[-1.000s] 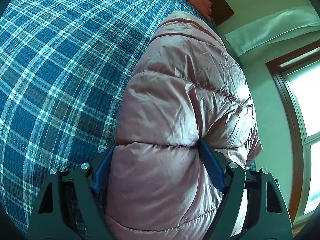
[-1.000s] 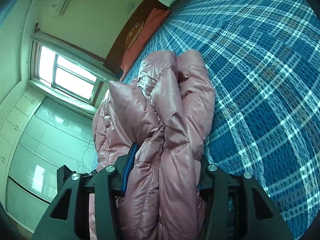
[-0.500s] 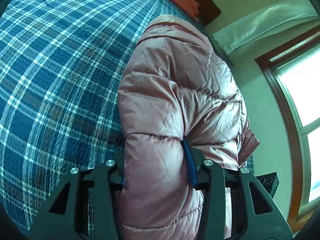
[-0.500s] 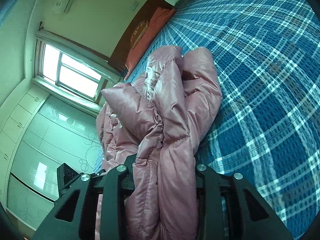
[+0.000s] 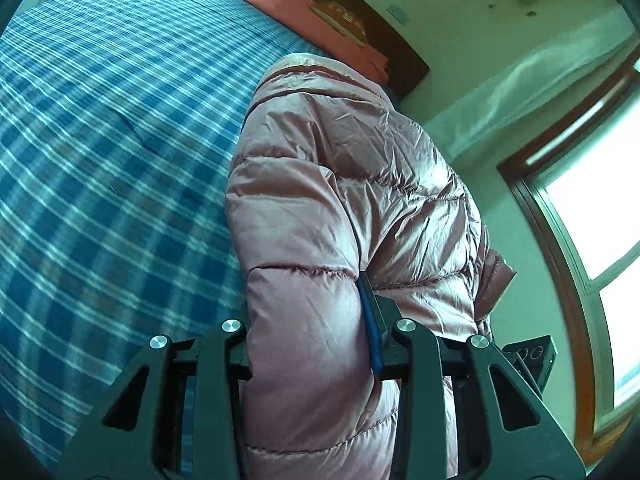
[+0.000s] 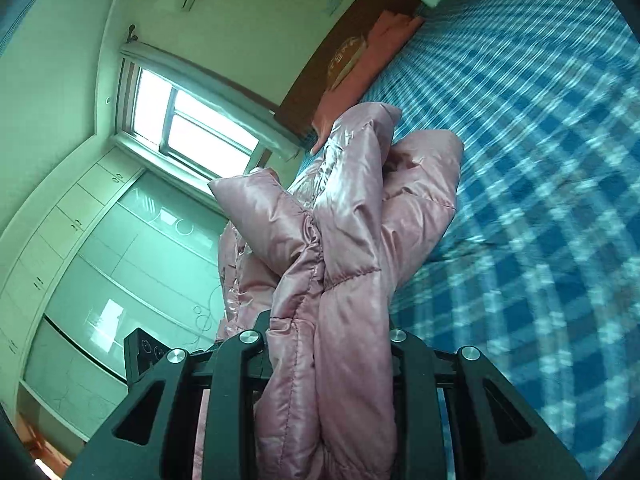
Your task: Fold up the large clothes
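Observation:
A pink quilted down jacket point(image 5: 344, 184) hangs bunched up, lifted above the bed. My left gripper point(image 5: 308, 320) is shut on a thick padded fold of it; the jacket fills the gap between the jaws and hides the left finger. In the right wrist view my right gripper point(image 6: 328, 344) is shut on another bunched part of the same jacket point(image 6: 360, 216), with folds rising past the jaws. Both fingers there are hidden by the fabric.
The bed carries a blue plaid cover point(image 5: 100, 152), also in the right wrist view point(image 6: 540, 160). An orange pillow point(image 5: 320, 28) and dark headboard point(image 6: 340, 44) are at its far end. A window point(image 6: 192, 124) and wardrobe doors point(image 6: 120, 264) line the room's side.
Both grippers closed tighter on the jacket and lifted it. The views tilted up, showing more wall, window and headboard. The bed cover looks blurred from the motion.

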The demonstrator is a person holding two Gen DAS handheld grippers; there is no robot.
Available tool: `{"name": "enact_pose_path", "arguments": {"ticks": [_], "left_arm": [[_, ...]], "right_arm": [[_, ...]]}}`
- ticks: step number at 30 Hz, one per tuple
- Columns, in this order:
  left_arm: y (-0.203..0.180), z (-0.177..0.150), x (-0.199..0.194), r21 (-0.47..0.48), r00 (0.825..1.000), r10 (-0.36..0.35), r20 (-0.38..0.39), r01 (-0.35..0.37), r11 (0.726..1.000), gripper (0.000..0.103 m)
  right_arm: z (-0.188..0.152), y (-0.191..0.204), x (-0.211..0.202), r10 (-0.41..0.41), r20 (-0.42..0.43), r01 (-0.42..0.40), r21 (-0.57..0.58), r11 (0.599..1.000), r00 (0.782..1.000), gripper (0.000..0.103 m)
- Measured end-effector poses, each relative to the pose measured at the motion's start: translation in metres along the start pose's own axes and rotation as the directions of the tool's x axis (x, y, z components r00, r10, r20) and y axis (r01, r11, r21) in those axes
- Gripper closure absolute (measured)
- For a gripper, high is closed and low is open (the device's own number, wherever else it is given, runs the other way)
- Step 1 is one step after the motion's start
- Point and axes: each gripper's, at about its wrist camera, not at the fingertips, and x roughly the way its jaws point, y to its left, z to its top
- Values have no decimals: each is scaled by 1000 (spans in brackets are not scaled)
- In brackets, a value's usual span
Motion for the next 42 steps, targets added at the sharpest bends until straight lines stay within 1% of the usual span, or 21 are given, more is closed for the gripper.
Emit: {"name": "enact_pose_path", "arguments": {"ticks": [4,6,8,9,12,14,15,17,19,21,24,27,29,30,31,32,34,36,38,40,42], "left_arm": [[27,28,5,-8,997,70,18,-70,997,68],[52,36,8,-38,996,95,-3,-95,995,68],[69,38,19,-66,993,115,-35,-117,991,68],[74,38,22,-73,993,115,-41,-117,990,68],[81,36,27,-57,993,111,-42,-114,992,65],[82,36,26,-60,994,101,-41,-104,993,63],[82,36,24,-67,995,88,-45,-91,994,61],[84,34,16,-79,996,79,-44,-83,993,53],[88,24,0,-86,997,65,-31,-68,994,35],[79,10,-10,-84,999,52,-12,-53,995,32],[78,-15,-24,-101,999,36,-21,-38,994,24],[82,-37,-29,-137,999,12,-43,-17,990,19],[85,-48,-27,-163,998,-12,-61,2,987,19],[87,-52,-25,-179,997,-33,-73,19,984,20],[89,-51,-21,-196,996,-54,-76,38,980,30],[88,-53,-23,-205,996,-54,-72,38,978,33],[82,-51,-28,-189,997,-47,-67,34,981,47],[78,-52,-37,-171,998,-34,-52,24,985,51],[76,-57,-42,-156,999,-7,-42,1,988,55],[79,-65,-41,-152,999,6,-34,-11,988,57],[82,-70,-39,-143,1000,9,-25,-12,990,58]], "right_arm": [[0,1,55,-3,-70,4,18,1000,998,77],[-3,-2,76,-27,-105,29,23,999,994,77],[-10,-7,93,-75,-138,79,20,997,988,77],[-12,-11,95,-79,-142,84,29,996,987,77],[-13,-18,94,-73,-148,82,54,995,986,75],[-13,-19,90,-96,-156,106,57,993,983,70],[-12,-18,86,-114,-159,125,59,990,981,65],[-7,-11,78,-138,-160,147,43,988,977,58],[-13,-9,64,-162,-154,170,42,985,975,40],[-22,-10,50,-149,-160,160,52,986,976,39],[-41,-9,28,-144,-165,154,54,987,976,33],[-61,-12,13,-144,-181,155,47,987,973,30],[-71,-9,7,-150,-165,157,30,987,975,30],[-75,-7,6,-153,-168,159,23,987,974,30],[-79,-4,6,-154,-175,159,17,987,972,30],[-81,0,5,-155,-173,159,14,987,973,30],[-84,7,4,-121,-185,130,41,991,975,58],[-91,14,-2,-115,-190,125,38,991,975,68],[-99,13,-4,-117,-188,126,41,991,975,72],[-107,4,-5,-99,-182,114,72,991,978,75],[-113,-6,-6,-76,-181,96,108,989,981,77]]}}
